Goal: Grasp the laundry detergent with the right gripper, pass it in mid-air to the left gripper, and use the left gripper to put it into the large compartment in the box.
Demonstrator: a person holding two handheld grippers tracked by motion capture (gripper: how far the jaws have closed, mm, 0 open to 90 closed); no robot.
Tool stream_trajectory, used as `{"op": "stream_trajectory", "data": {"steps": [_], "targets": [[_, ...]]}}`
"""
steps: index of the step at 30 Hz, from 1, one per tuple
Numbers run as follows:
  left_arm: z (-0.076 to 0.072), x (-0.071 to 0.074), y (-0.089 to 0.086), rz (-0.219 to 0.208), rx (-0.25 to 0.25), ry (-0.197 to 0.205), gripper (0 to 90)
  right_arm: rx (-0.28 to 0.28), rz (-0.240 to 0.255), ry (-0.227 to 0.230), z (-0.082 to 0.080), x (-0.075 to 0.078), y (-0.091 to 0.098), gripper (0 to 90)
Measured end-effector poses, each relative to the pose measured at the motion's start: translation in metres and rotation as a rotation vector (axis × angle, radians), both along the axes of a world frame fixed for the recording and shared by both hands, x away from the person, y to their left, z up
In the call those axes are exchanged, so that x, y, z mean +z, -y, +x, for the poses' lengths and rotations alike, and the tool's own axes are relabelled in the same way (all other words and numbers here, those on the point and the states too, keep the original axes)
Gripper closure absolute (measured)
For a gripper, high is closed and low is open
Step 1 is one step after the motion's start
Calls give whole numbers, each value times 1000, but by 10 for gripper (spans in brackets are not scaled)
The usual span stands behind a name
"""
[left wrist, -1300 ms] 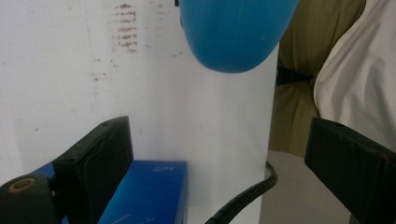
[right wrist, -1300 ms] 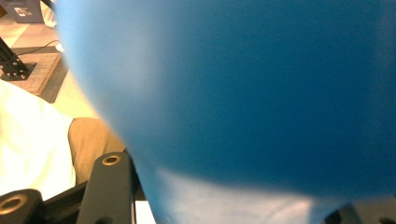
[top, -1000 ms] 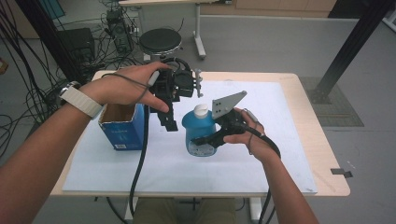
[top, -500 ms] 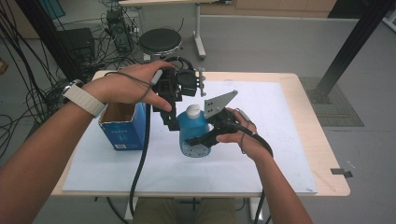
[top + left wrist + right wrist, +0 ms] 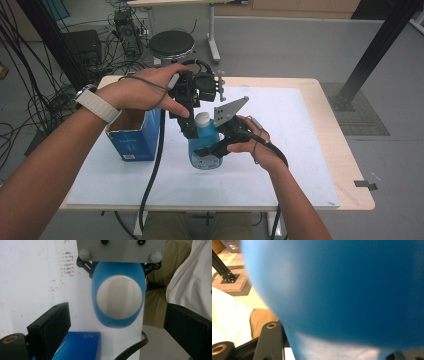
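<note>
Blue bottle (image 5: 204, 147) is standing on the white mat (image 5: 300, 150), just beside the blue box (image 5: 134, 142). Right gripper (image 5: 212, 150) is clamping its body; left gripper (image 5: 192, 131) is hovering over the white cap (image 5: 119, 300), jaws spread apart. Smooth rigid plastic is probably slippery, so a grip at the waist suits. Box lettering is proving too blurred to read.

Blue bottle (image 5: 342, 290) blurred (label unreadable)
</note>
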State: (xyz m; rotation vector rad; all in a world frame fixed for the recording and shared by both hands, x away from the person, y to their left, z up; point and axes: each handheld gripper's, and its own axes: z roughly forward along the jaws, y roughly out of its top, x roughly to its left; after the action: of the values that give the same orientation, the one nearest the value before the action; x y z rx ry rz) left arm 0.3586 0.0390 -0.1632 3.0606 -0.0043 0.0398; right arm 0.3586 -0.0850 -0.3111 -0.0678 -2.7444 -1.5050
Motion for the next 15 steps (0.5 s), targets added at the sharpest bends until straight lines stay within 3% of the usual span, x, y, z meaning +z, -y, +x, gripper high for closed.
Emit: {"op": "stream_trajectory", "data": {"steps": [15], "targets": [[3,-2,3,-14,7,4,81,5,0,-10,2,0,-1,436]]}}
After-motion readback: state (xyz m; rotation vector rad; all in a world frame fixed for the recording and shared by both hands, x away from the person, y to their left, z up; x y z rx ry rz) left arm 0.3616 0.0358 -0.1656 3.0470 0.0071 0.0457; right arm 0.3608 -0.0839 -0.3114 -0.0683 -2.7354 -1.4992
